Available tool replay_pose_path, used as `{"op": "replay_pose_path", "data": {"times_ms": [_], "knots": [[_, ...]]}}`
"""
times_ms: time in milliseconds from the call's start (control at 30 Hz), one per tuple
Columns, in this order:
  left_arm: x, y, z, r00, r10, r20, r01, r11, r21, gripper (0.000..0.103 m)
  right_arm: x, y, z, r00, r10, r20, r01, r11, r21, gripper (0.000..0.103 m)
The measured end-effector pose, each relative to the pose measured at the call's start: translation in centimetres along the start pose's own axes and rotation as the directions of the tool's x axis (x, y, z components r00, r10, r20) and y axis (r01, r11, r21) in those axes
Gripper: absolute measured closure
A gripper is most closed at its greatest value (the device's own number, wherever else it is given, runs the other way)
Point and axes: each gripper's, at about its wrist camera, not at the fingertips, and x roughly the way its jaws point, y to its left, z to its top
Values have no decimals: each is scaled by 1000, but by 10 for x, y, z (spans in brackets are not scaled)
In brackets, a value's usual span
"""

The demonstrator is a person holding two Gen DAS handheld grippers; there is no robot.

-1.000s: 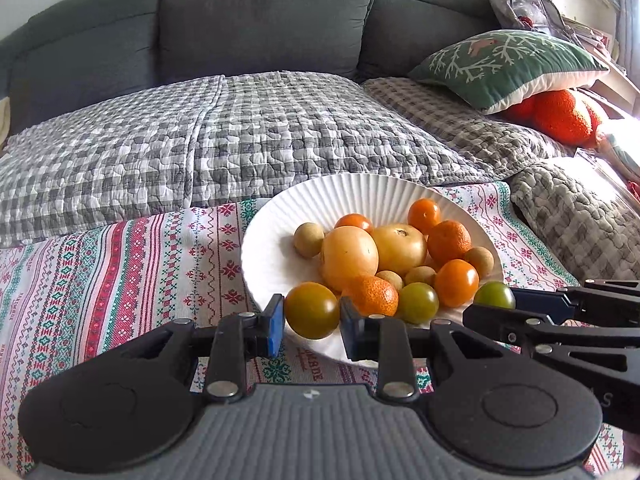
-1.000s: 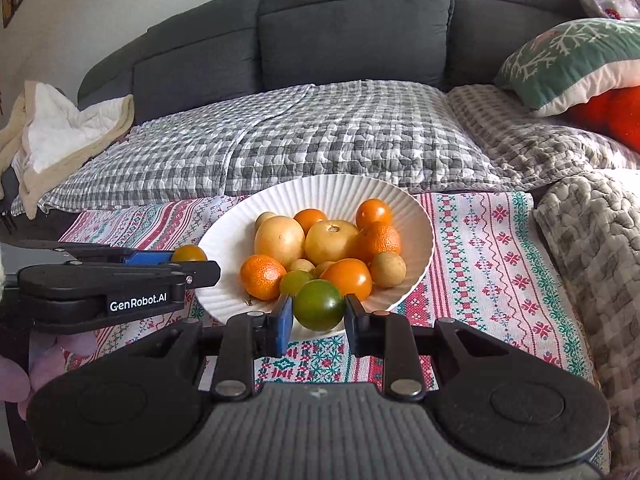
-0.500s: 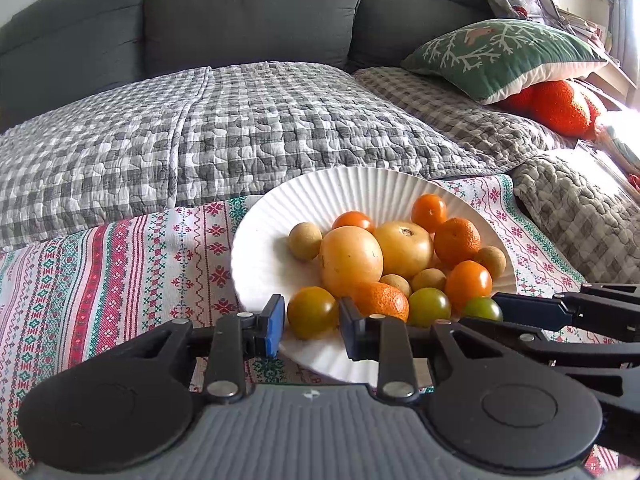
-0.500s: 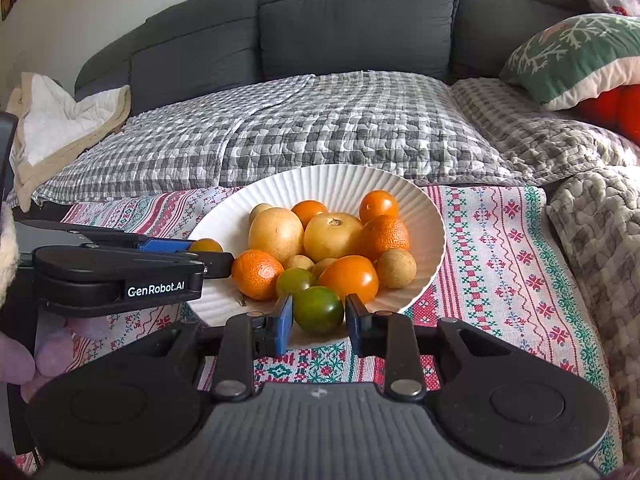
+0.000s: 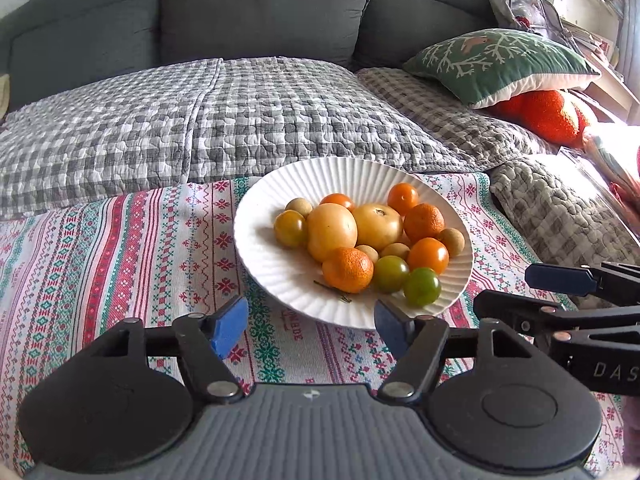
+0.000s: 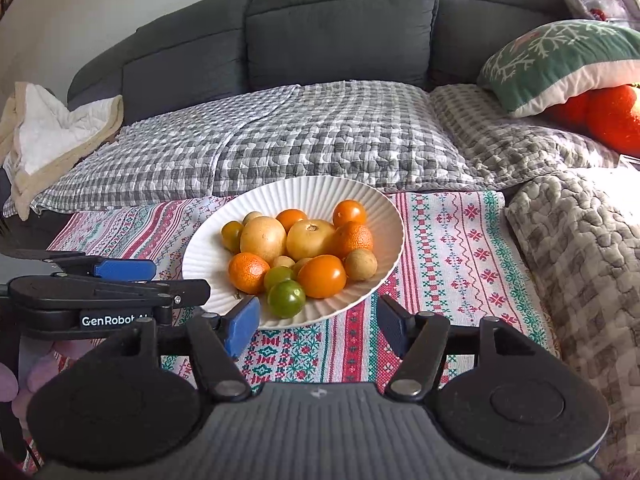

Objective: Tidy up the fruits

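A white ribbed plate [image 5: 360,168] [image 6: 320,184] on the patterned cloth holds several tomatoes, mandarins and small brown fruits. A yellow-green tomato [image 5: 290,229] [image 6: 231,235] lies at the plate's left side. A green tomato [image 6: 286,299] [image 5: 422,286] lies at its front edge. My left gripper [image 5: 310,328] hovers just short of the plate's near rim, jaws opening, with no fruit between them. My right gripper [image 6: 315,325] stands the same way at the front rim, jaws opening and empty. Each view shows the other gripper's blue pads [image 5: 560,280] [image 6: 124,270] at its side.
The patterned cloth [image 5: 120,260] lies on a surface in front of a grey sofa [image 5: 260,8] spread with a checked quilt [image 5: 200,120]. A green cushion [image 5: 500,64] and an orange plush [image 5: 548,112] sit at the right. A cream blanket [image 6: 52,132] lies at the left.
Both grippers let go of their tomatoes: the yellow-green one now lies on the plate's left, the green one at its front. Both jaws spread wide and both grippers drew back.
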Motion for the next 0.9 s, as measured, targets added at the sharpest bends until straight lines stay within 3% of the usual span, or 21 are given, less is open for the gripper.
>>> {"op": "replay_pose_path", "data": {"times_ms": [167, 400, 700, 900], "knots": [[-20, -9, -10, 999, 23, -41, -25, 999, -41, 19, -17, 5, -1, 998, -51, -23, 50, 998, -22, 36], [-49, -16, -21, 993, 85, -81, -94, 989, -115, 5, -38, 4, -4, 984, -151, -90, 149, 988, -31, 24], [-67, -30, -40, 973, 172, -153, -188, 978, -93, 5, -57, 5, -15, 963, -211, -166, 218, 976, 28, 3], [-69, -36, -43, 961, 218, -169, -231, 971, -62, 5, -55, 13, -19, 953, -238, -188, 240, 971, -17, 2]]}}
